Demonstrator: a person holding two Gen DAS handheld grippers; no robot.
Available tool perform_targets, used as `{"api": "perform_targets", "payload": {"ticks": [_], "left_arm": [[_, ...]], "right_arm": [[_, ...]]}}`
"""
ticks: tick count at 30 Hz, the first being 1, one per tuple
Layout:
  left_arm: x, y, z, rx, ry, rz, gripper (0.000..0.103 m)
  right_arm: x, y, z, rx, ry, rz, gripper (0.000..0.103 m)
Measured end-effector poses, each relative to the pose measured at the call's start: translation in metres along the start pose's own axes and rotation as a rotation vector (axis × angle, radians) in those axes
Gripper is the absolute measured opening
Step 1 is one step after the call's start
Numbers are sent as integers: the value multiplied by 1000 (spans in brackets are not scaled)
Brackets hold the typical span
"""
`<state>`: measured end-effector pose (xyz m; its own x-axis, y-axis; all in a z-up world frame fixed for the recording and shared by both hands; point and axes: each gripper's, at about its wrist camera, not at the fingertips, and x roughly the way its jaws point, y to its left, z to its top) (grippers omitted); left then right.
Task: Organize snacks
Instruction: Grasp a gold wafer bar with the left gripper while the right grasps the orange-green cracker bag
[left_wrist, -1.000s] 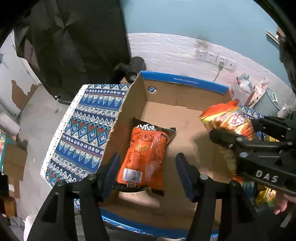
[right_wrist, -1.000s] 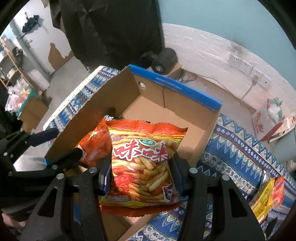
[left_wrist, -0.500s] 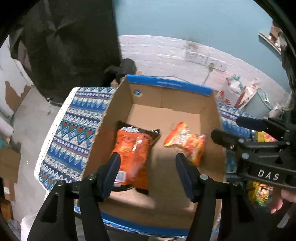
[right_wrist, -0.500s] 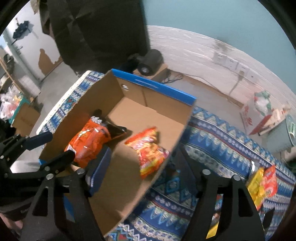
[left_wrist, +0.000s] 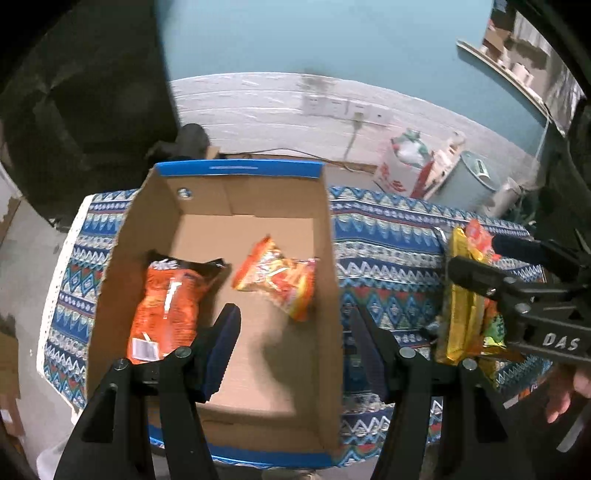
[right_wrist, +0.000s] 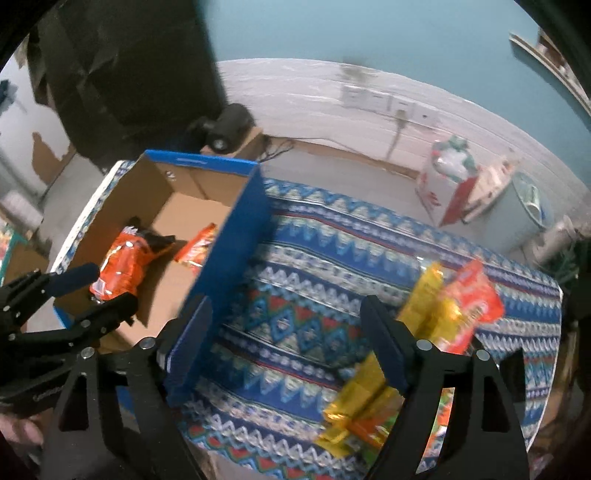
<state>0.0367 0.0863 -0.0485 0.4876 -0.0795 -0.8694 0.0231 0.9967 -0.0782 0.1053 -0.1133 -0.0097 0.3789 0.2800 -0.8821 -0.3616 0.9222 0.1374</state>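
Note:
An open cardboard box (left_wrist: 325, 229) with blue rims stands on the patterned cloth; it also shows in the right wrist view (right_wrist: 236, 221). Inside lie an orange snack bag (left_wrist: 166, 302) at the left and a red-yellow fries bag (left_wrist: 280, 277) at the middle right. My left gripper (left_wrist: 291, 347) is open and empty above the box's near right part. My right gripper (right_wrist: 291, 343) is open and empty over the cloth right of the box. A pile of yellow and red snack packs (right_wrist: 443, 317) lies on the cloth at the right, also in the left wrist view (left_wrist: 465, 306).
The blue patterned tablecloth (right_wrist: 314, 258) covers the table. Behind it are a white wall with sockets (left_wrist: 343, 107), a black lamp (right_wrist: 229, 125), a white-red carton (right_wrist: 447, 177) and a grey bin (right_wrist: 524, 210). A dark curtain (left_wrist: 85, 92) hangs at the left.
My right gripper opened and let the fries bag drop into the box, then swung right, over the cloth towards the snack pile. The left gripper pulled back and shifted right.

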Motion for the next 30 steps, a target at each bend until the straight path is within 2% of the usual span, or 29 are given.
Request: {"api": "perform_targets", "payload": {"ticks": [9, 20, 24, 30], "left_arm": [[-7, -50, 3, 92, -29, -38, 69], [12, -106, -3, 192, 32, -83, 69], [18, -119, -3, 208, 45, -96, 69], [31, -134, -2, 222, 68, -116, 69]], "right_arm": [[-28, -55, -25, 87, -25, -54, 83], [-30, -130, -68, 274, 31, -109, 83], [-27, -148, -83, 325, 50, -134, 83], [-14, -162, -104, 398, 93, -112, 83]]}}
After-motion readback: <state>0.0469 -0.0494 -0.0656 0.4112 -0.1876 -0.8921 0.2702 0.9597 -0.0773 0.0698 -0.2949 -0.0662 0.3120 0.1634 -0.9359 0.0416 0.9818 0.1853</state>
